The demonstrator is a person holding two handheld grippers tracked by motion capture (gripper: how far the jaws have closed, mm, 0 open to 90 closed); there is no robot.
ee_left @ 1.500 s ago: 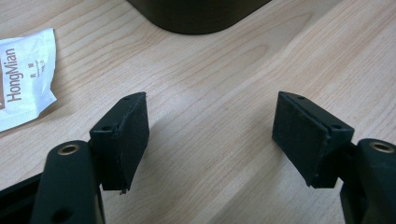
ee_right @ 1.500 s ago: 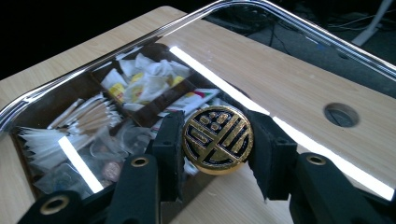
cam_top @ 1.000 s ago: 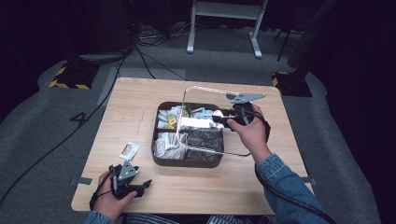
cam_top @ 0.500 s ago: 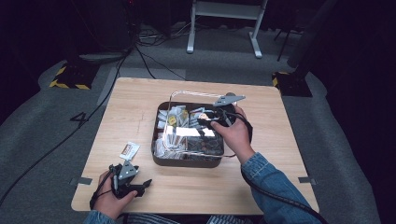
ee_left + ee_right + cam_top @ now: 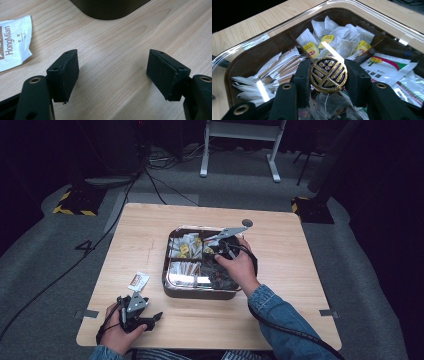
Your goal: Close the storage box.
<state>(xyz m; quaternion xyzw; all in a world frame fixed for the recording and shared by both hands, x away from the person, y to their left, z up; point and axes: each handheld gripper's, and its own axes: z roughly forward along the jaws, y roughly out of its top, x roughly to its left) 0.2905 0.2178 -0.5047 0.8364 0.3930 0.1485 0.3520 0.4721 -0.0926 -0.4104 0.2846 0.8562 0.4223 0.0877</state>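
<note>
1. Two grippers are on show. The right gripper is closed on a round black and gold knob. One jaw presses on each side of the knob.
2. That knob looks like the handle of a clear lid. The lid sits over a dark box with four parts inside.
3. The box is in the middle of the wooden table. Looking from above, the right hand is over the right side of the box.
4. Under the lid are tea bags with yellow tags in the far part. Long brown and white sticks lie in the part to the left.
5. The left gripper is wide open and holds nothing. It rests low near the front left corner of the table, well apart from the box.
6. A white packet lies on the table just beside the left gripper. It is nearer to that hand than to the right one.
7. The knob is right in the right gripper, so I think the lid can go straight up or down from there. I cannot tell which way it will go.
</note>
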